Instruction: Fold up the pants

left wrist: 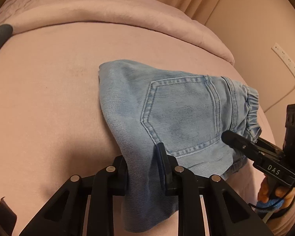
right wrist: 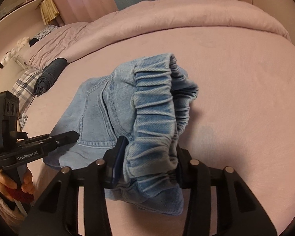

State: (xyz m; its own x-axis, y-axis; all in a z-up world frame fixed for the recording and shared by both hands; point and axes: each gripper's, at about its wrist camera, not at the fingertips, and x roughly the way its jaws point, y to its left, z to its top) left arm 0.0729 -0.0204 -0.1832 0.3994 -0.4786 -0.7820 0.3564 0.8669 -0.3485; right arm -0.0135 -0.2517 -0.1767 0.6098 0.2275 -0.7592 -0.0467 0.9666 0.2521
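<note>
Pants (left wrist: 179, 118) on the bed (left wrist: 49, 108), bunched between both claws. Left claw (left wrist: 145, 169) clenched on denim beside the pocket; right claw (right wrist: 147, 161) clamped over elastic waistband. Soft, floppy, light; edges gave surest hold.

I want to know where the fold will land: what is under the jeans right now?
Under the jeans lies the pink bed sheet, bare around them. Whatever lies directly beneath the denim is covered and cannot be seen.
</note>
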